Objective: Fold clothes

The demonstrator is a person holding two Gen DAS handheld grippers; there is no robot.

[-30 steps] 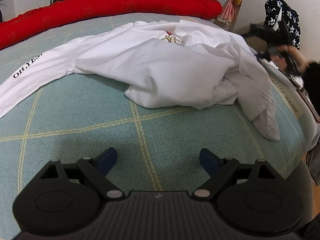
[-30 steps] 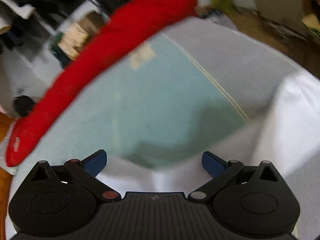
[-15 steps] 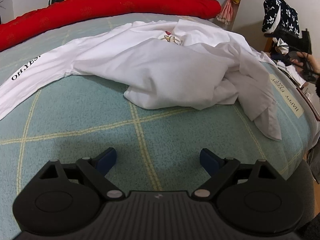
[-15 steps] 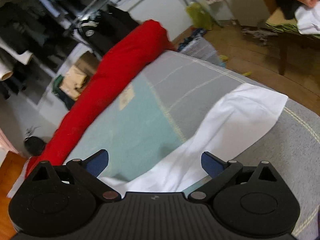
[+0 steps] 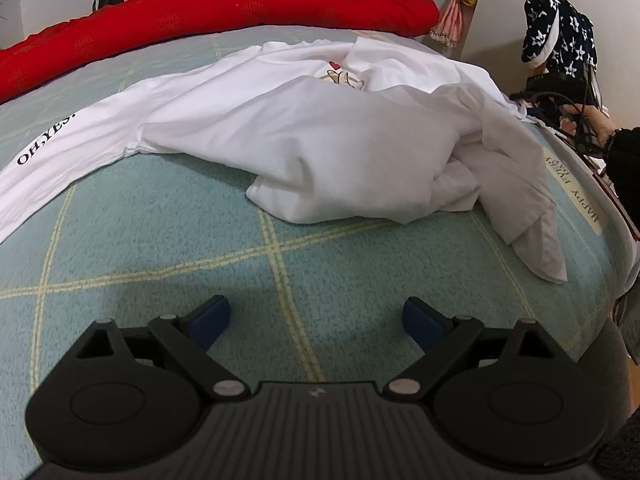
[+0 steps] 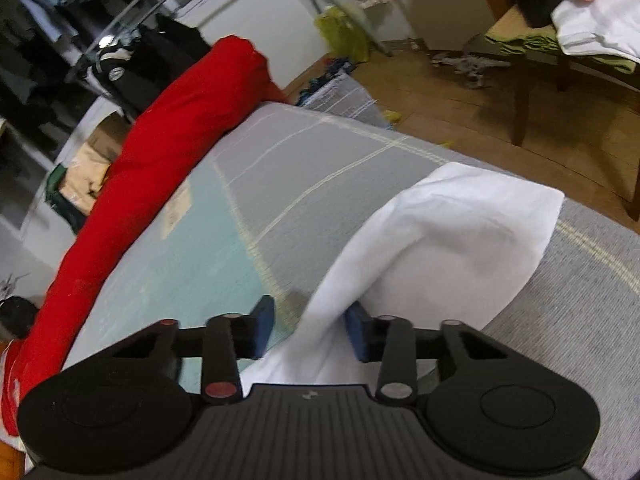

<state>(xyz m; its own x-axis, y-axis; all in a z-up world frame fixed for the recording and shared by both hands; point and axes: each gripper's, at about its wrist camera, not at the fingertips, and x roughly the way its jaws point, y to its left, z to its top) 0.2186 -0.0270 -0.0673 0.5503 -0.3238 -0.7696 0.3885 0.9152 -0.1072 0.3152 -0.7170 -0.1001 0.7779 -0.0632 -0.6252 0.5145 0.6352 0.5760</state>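
Right claw (image 6: 308, 330) closing on a fold of the white shirt (image 6: 440, 240) near the bed (image 6: 320, 184) edge; left claw (image 5: 316, 316) spread, empty. Next, I judge: lift and spread the shirt flat

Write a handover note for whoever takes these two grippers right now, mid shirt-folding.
Left hand-held gripper: jaws wide open, empty, hovering over bare green checked blanket in front of the shirt.
Right hand-held gripper: jaws closing, with a fold of the white shirt between them; the grip is not firm yet.
White shirt: crumpled in a heap mid-bed, its "OH,YES!" sleeve stretched out to the left in the left wrist view. Red duvet lies rolled along the far edge.
Done: nothing folded.
Left: finish the right grasp, take another edge with the left, spread the shirt flat, then fold it.
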